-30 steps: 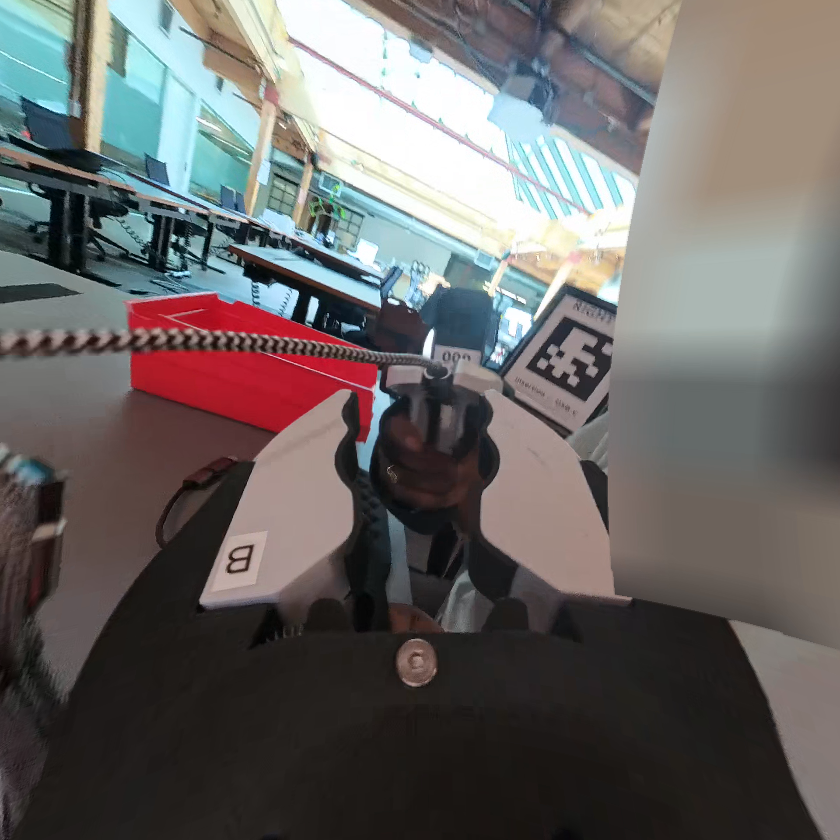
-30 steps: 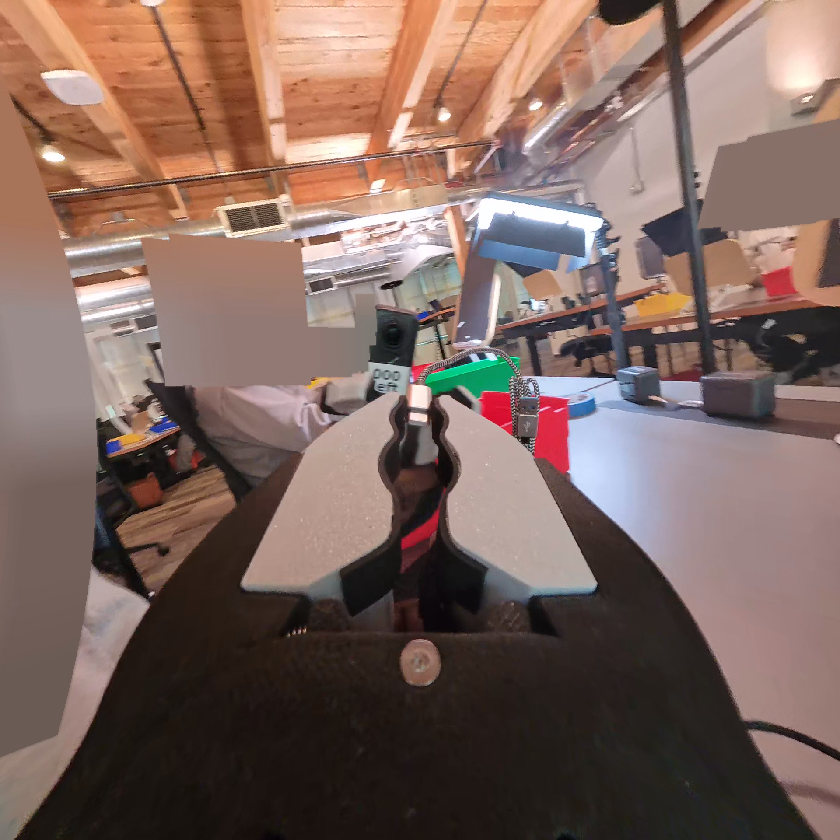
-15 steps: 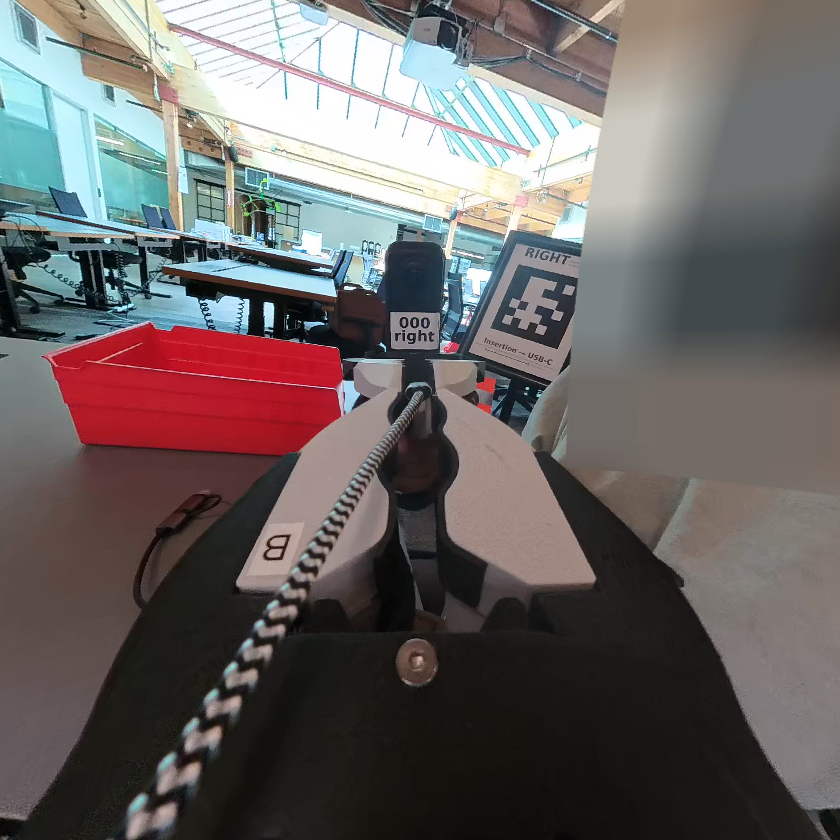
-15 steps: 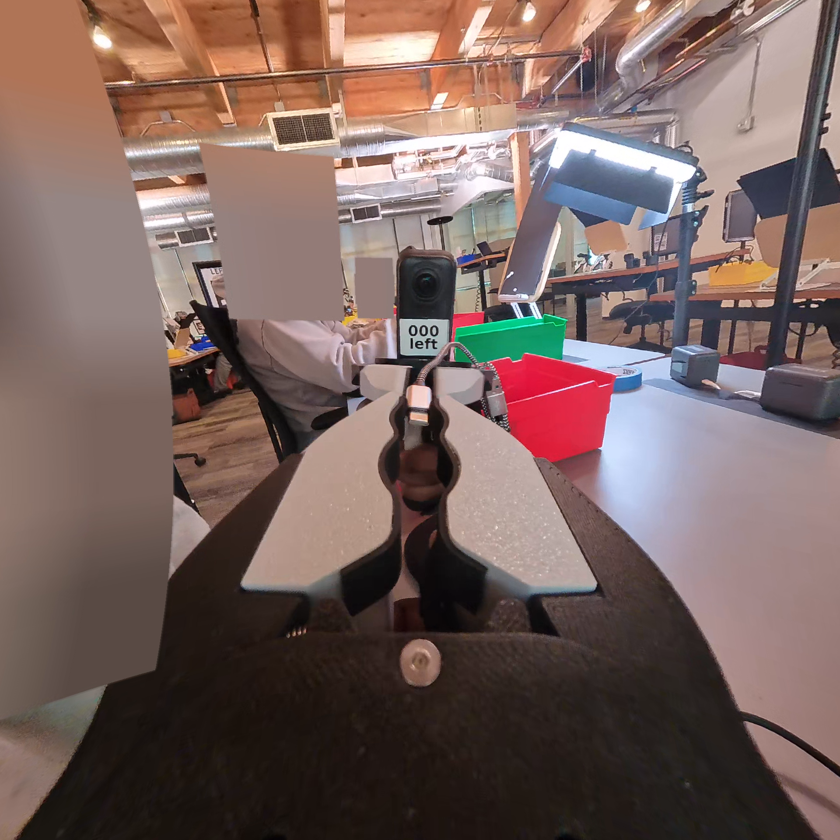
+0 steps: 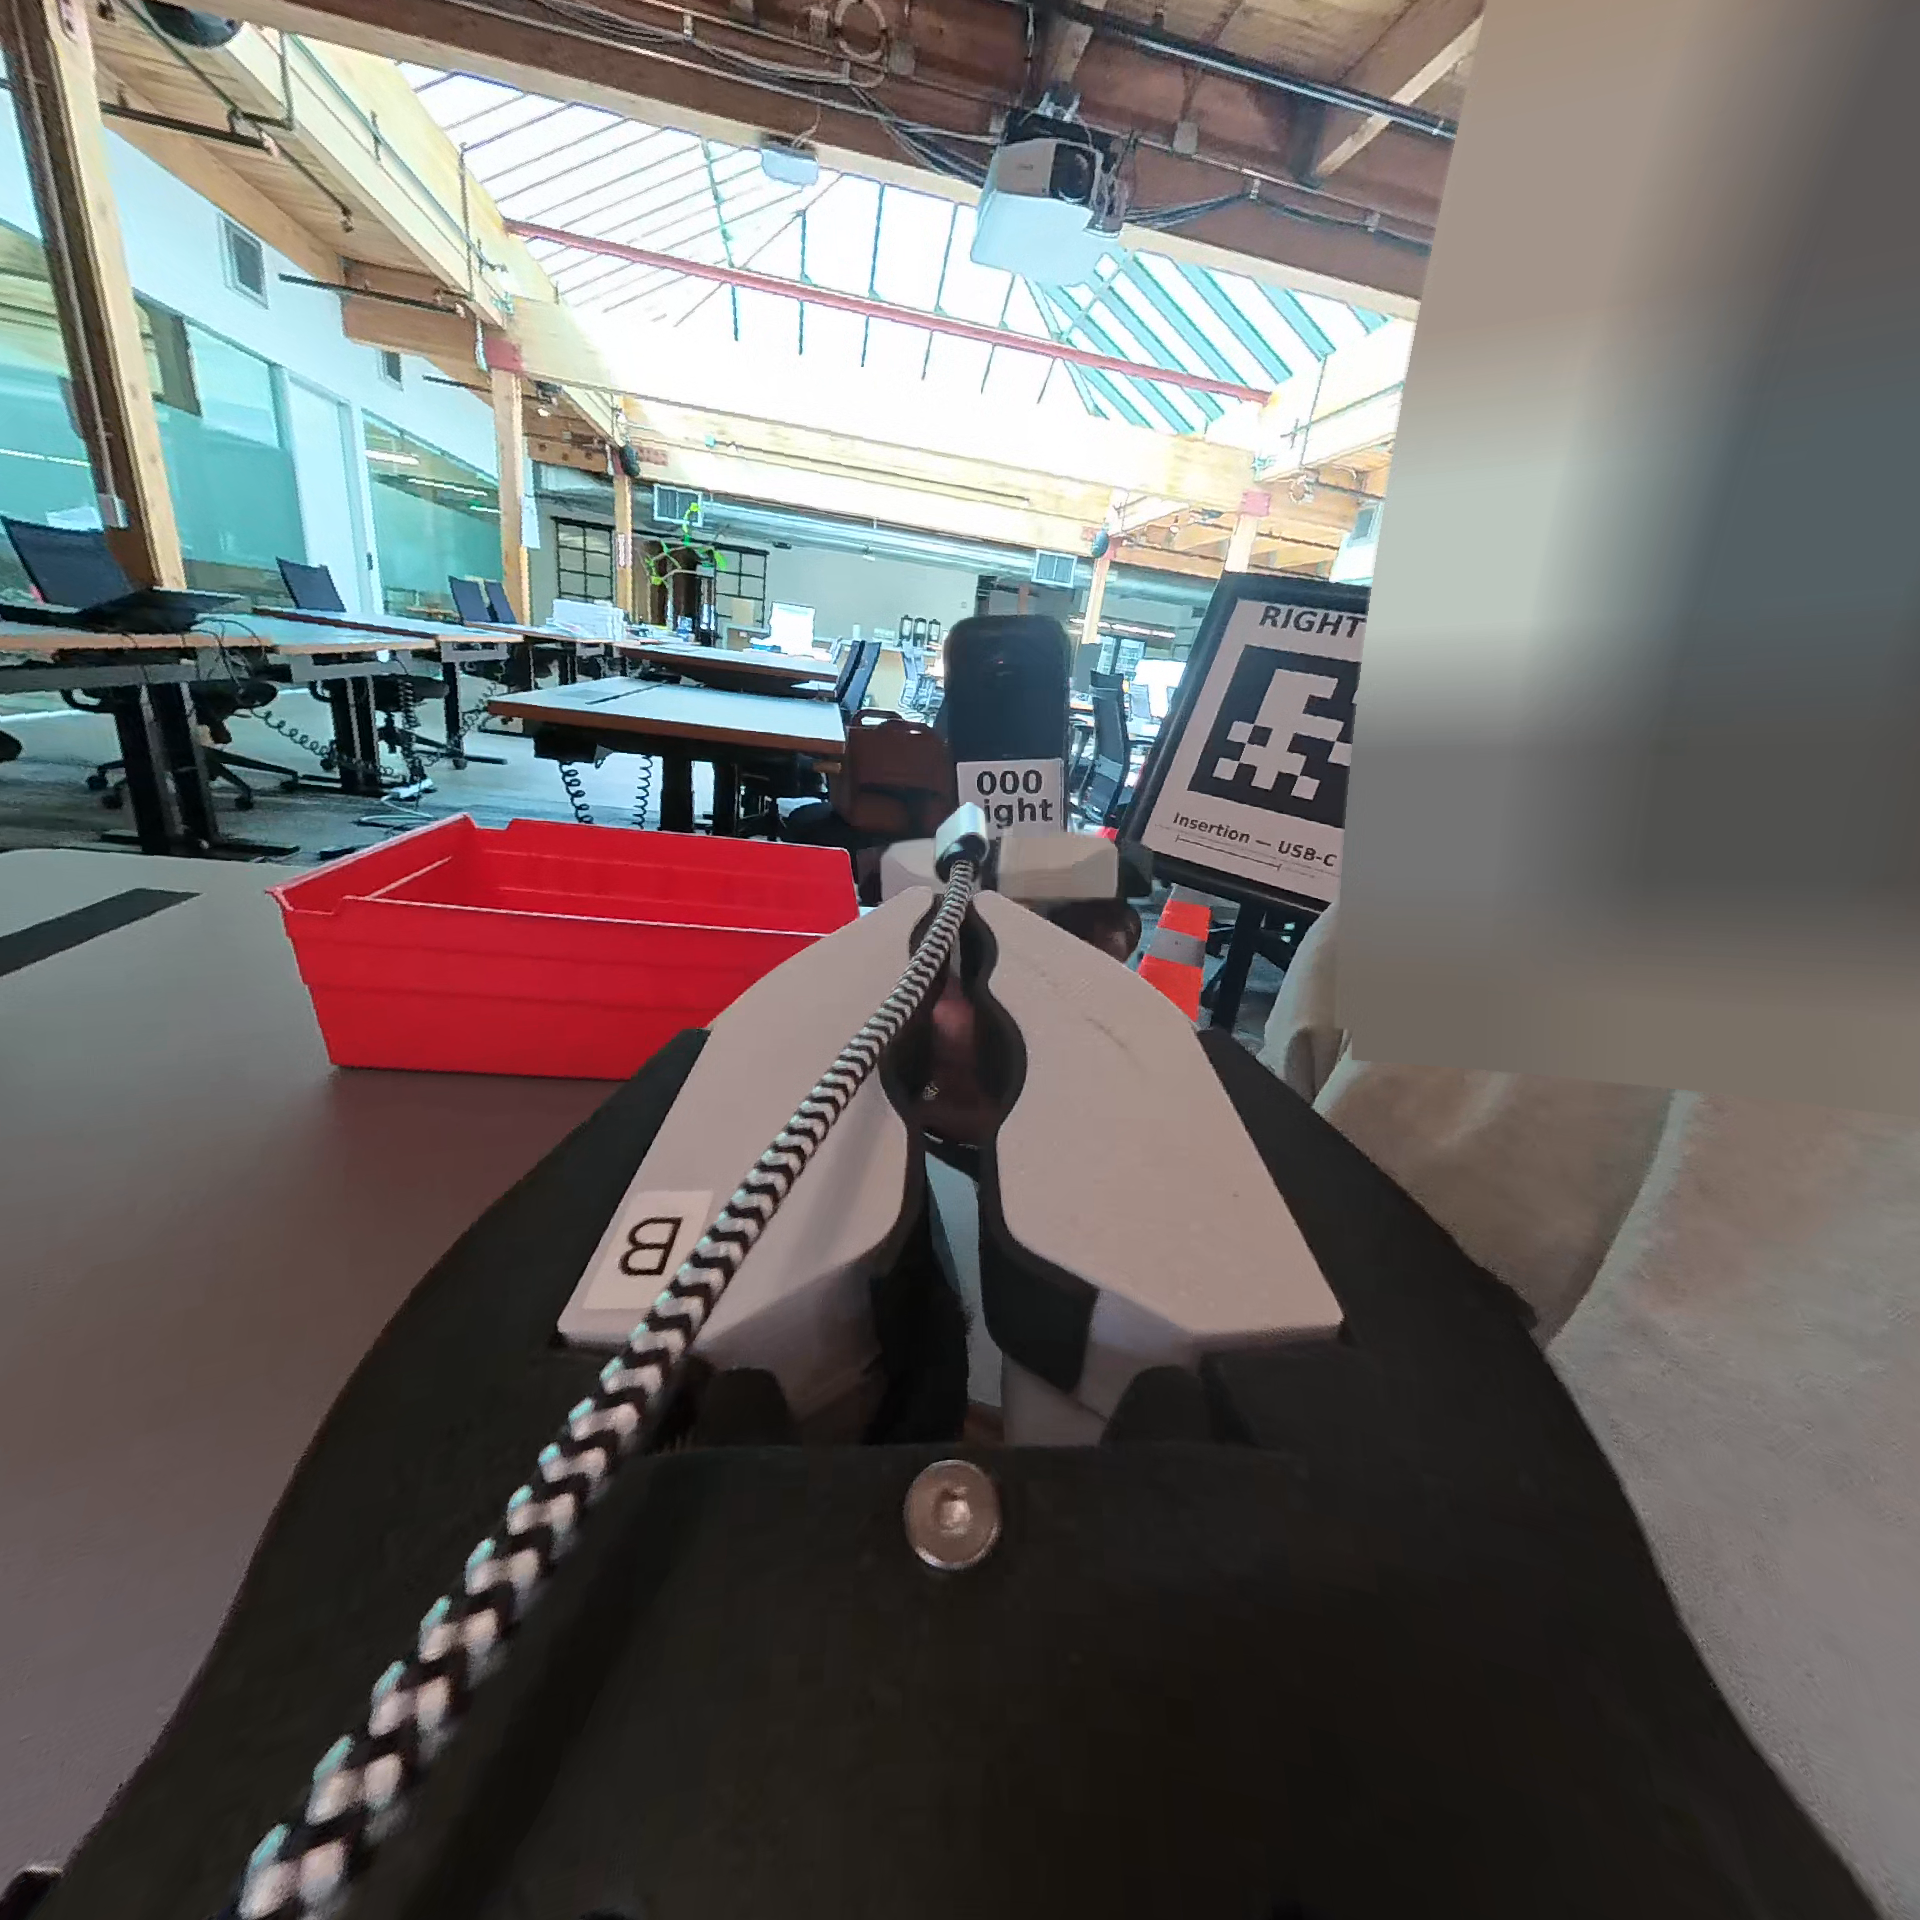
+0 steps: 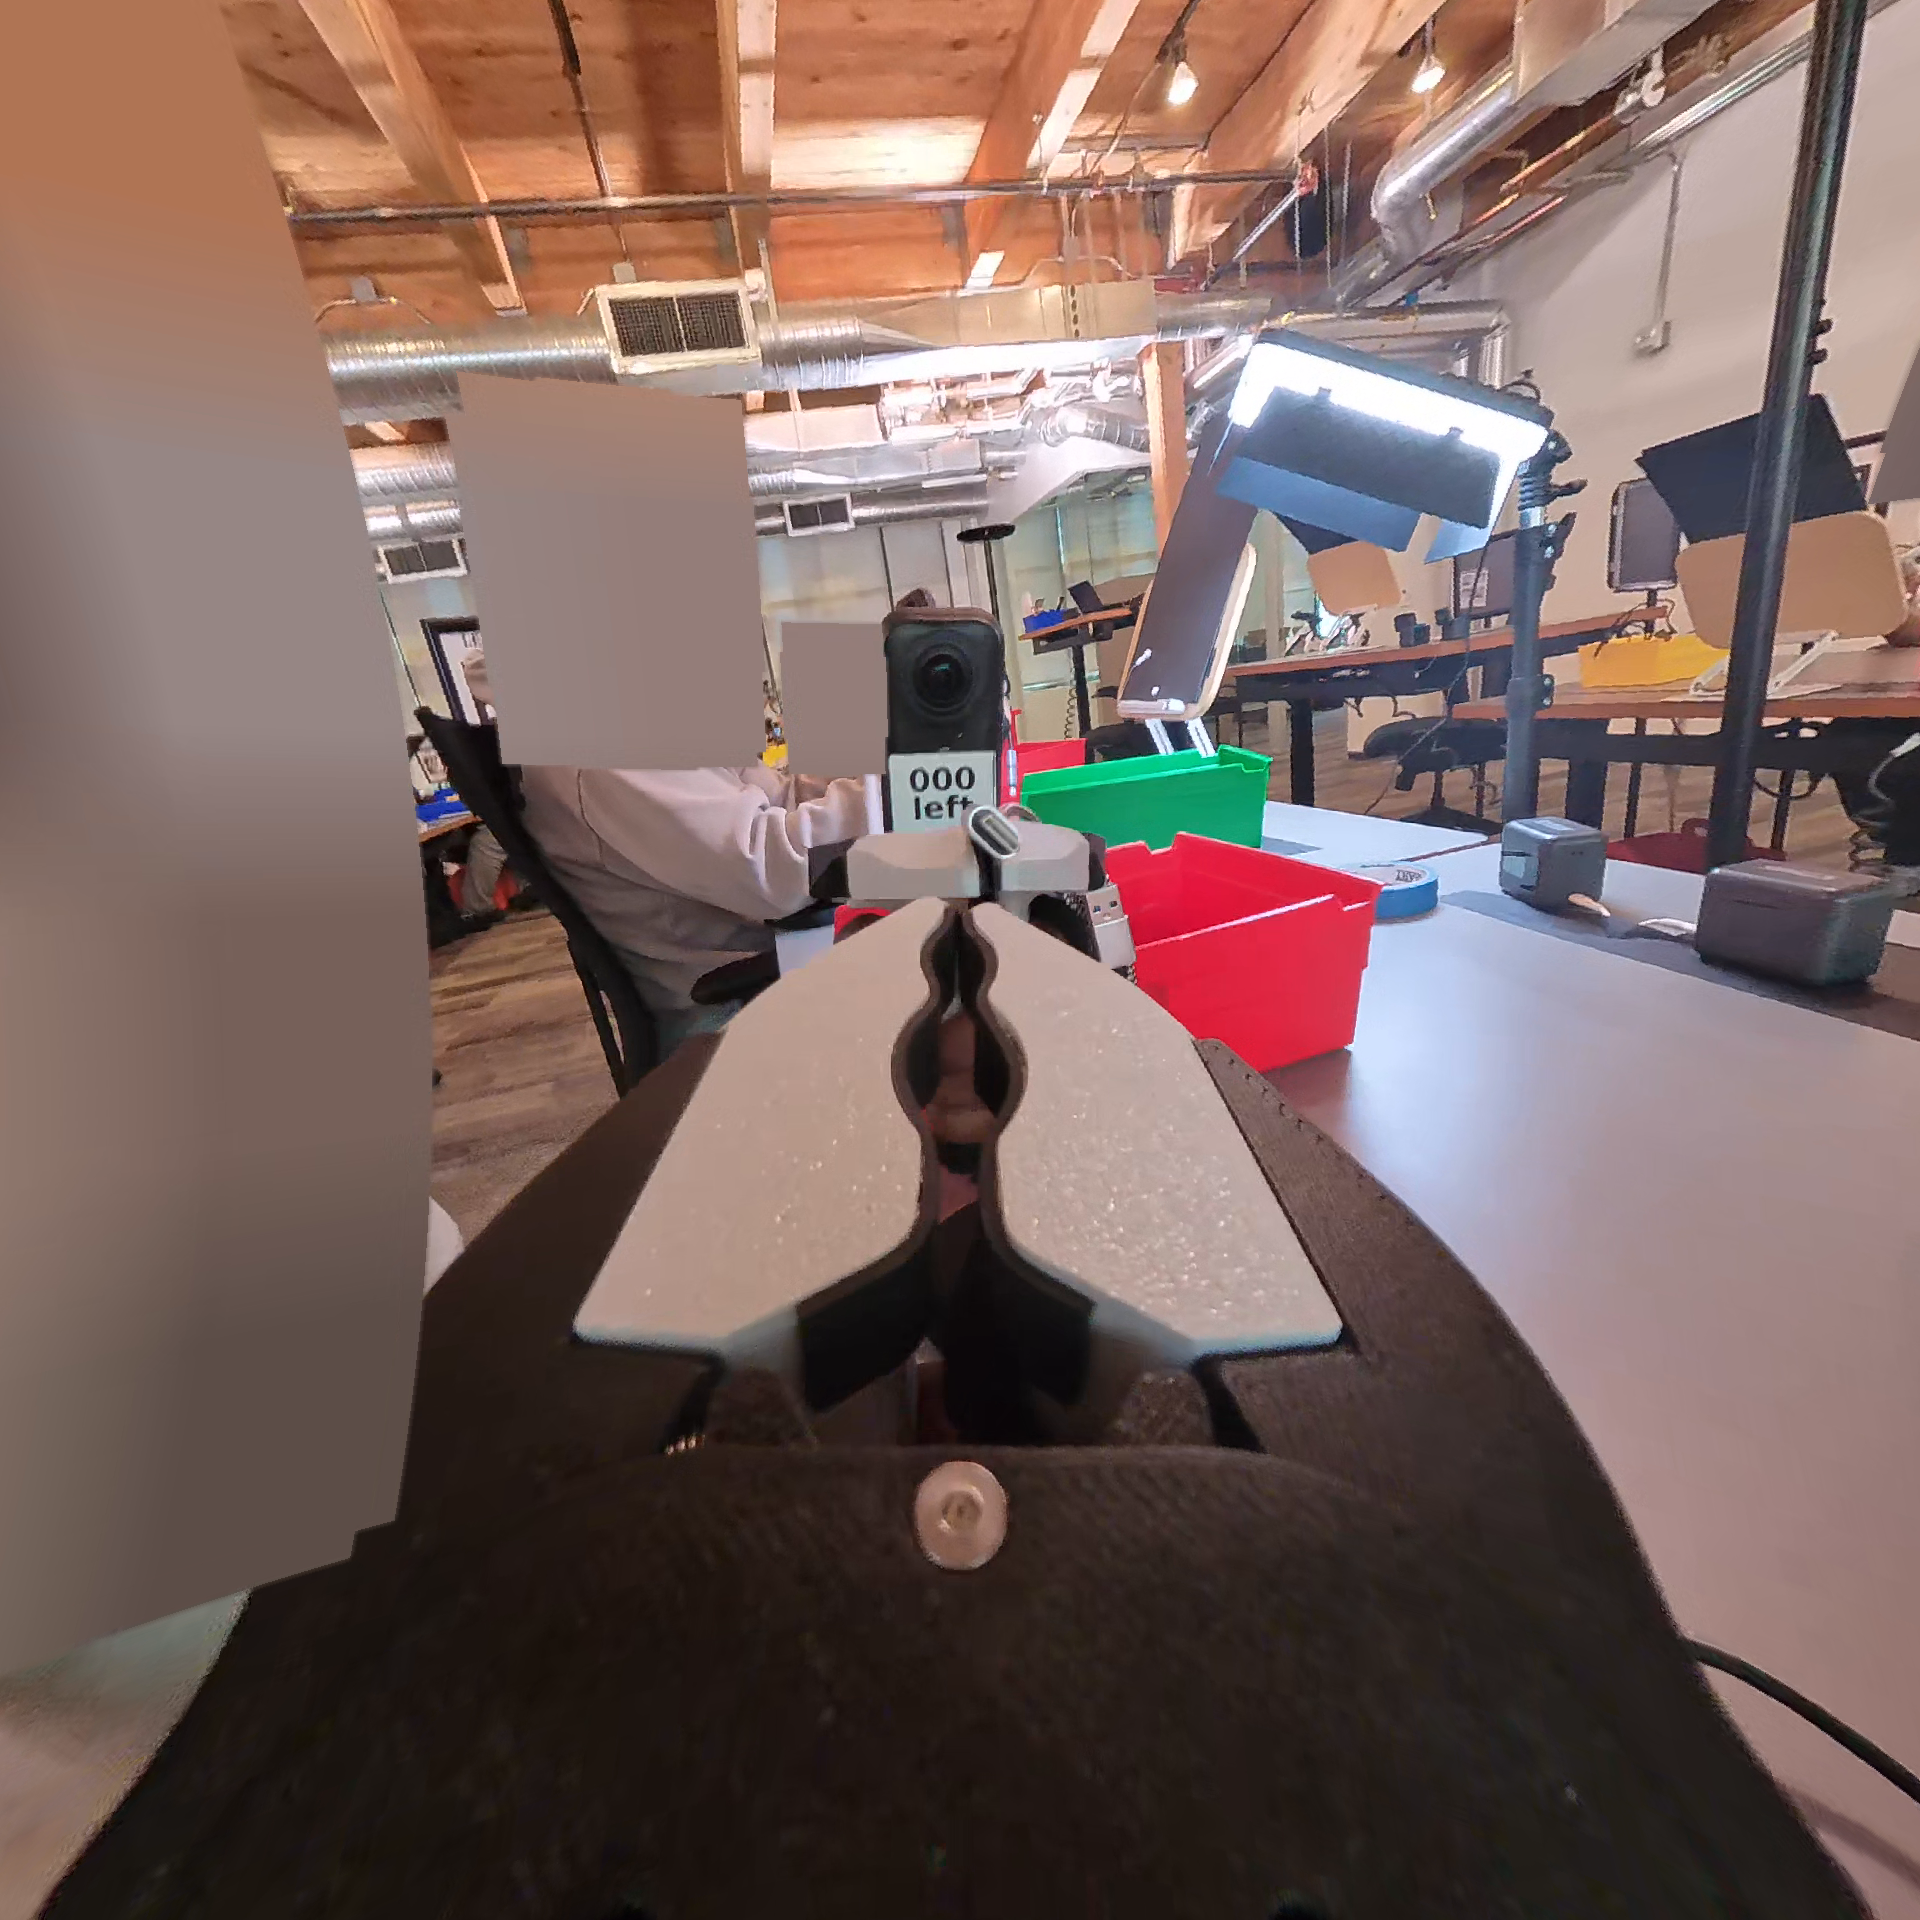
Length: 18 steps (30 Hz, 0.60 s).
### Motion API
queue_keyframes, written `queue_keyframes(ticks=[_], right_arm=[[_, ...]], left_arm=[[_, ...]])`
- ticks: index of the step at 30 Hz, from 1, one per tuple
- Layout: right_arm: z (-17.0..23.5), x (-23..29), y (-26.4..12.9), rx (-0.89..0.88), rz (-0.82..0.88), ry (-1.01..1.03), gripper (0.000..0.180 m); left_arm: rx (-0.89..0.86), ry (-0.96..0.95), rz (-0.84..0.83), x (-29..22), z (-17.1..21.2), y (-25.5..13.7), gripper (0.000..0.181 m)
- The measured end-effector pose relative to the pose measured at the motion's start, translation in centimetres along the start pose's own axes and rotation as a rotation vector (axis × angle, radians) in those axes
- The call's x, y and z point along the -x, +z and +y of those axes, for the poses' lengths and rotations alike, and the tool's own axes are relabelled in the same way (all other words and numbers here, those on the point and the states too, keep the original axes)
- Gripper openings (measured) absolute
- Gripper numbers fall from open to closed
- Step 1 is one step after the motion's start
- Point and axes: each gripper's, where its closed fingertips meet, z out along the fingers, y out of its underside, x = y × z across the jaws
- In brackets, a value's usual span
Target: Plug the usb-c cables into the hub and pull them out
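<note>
In the left wrist view my left gripper (image 5: pixel 961 909) is shut on a black-and-white braided usb-c cable (image 5: pixel 790 1143). The cable runs back over the left finger toward the camera. Its silver plug (image 5: pixel 961 836) sticks out past the fingertips. My right gripper (image 5: pixel 1029 868) faces it just beyond the plug. In the right wrist view my right gripper (image 6: pixel 961 914) is shut with nothing between its fingers. The left gripper (image 6: pixel 966 868) is opposite, with the plug's open end (image 6: pixel 992 831) pointing at me. A silver connector (image 6: pixel 1110 920) hangs beside it. I cannot make out a hub.
A red bin (image 5: pixel 540 966) stands on the grey table (image 5: pixel 156 1143); it also shows in the right wrist view (image 6: pixel 1236 945) with a green bin (image 6: pixel 1143 795) behind. Blue tape roll (image 6: pixel 1408 883), two grey boxes (image 6: pixel 1792 925), a marker board (image 5: pixel 1268 727). A seated person is behind.
The left gripper closed on the cable, which swung from the left to lie over its finger. The plug left the right gripper's fingertips and now sits at the left gripper.
</note>
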Motion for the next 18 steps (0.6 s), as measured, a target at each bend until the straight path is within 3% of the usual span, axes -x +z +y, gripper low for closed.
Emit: queue_keyframes(ticks=[5,9,14,18], right_arm=[[-1.1,-0.7,-0.3,-0.060,0.005,0.179,0.023],[-0.5,-1.3,-0.2,-0.030,0.019,0.295,0.021],[0.6,-1.9,0.1,0.026,0.038,0.352,0.030],[1.2,-1.4,0.3,0.070,0.003,0.384,0.017]], left_arm=[[0.054,0.067,-0.053,0.6,0.8,-0.1,0.002],[0.106,0.120,-0.083,0.8,1.4,-0.3,0.002],[0.148,0.151,-0.068,0.5,2.0,-0.1,0.002],[0.160,0.170,-0.071,0.5,2.3,0.2,0.002]])
